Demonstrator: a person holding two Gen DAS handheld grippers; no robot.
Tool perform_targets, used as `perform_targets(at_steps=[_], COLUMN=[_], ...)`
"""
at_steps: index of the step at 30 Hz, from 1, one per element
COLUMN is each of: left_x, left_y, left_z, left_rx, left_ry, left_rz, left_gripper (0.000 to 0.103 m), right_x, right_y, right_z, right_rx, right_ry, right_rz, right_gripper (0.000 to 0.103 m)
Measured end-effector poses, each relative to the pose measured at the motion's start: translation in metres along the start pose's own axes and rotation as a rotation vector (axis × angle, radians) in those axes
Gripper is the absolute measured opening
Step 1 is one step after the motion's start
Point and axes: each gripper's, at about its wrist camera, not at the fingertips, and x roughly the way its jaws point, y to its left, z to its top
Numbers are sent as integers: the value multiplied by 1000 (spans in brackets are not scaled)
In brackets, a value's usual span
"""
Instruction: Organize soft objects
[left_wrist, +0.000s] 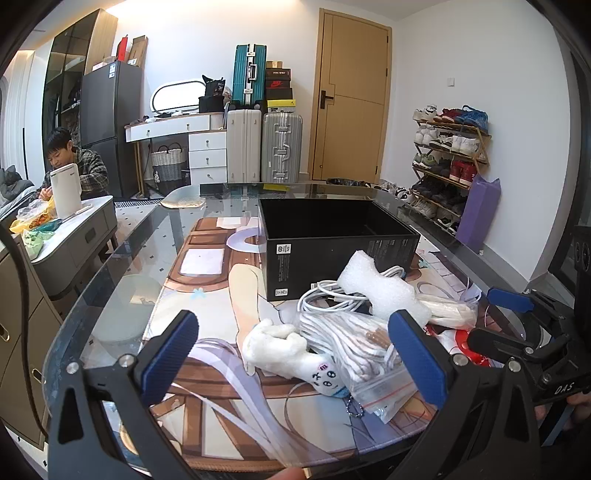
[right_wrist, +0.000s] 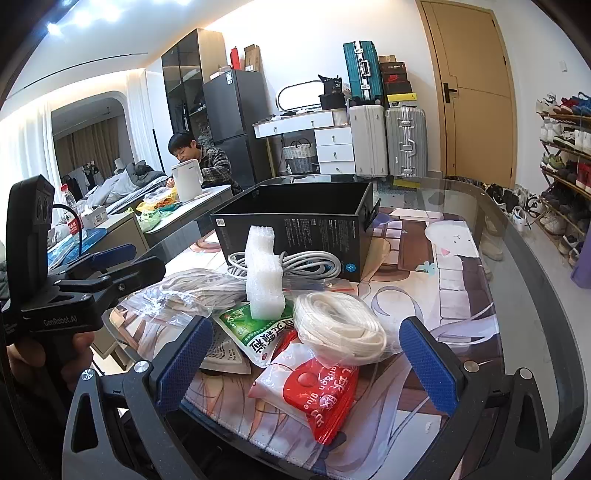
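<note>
Left wrist | black box (left_wrist: 332, 240) open, interior bare | cord in zip bag (left_wrist: 354, 347)

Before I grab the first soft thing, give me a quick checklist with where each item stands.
1. Left gripper jaws open: ok.
2. Right gripper jaws open: ok.
3. Open black cardboard box empty: ok in the part visible.
4. White plush toy between the left jaws, unobstructed: ok.
5. White foam block stable: not ok, it stands on the green snack packet.
6. Bagged white cord coil free of the red packet: not ok, overlapping.
</note>
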Motion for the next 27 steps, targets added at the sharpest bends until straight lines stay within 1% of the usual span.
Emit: perform_targets(at_steps=[14, 18, 27], left_x=[1, 0, 1], left_y=[-6, -5, -9], left_z=[0, 0, 1], left_rx=[26, 21, 27], left_ry=[3, 5, 15], left_rz=[2, -21, -38], left_gripper=[103, 103, 103], right_x=[3, 3, 13], right_y=[-10, -14, -25], right_z=[2, 3, 7], right_rx=[22, 19, 40], right_ry=[5, 5, 50], right_rz=[-7, -17, -16], right_gripper=[103, 103, 103])
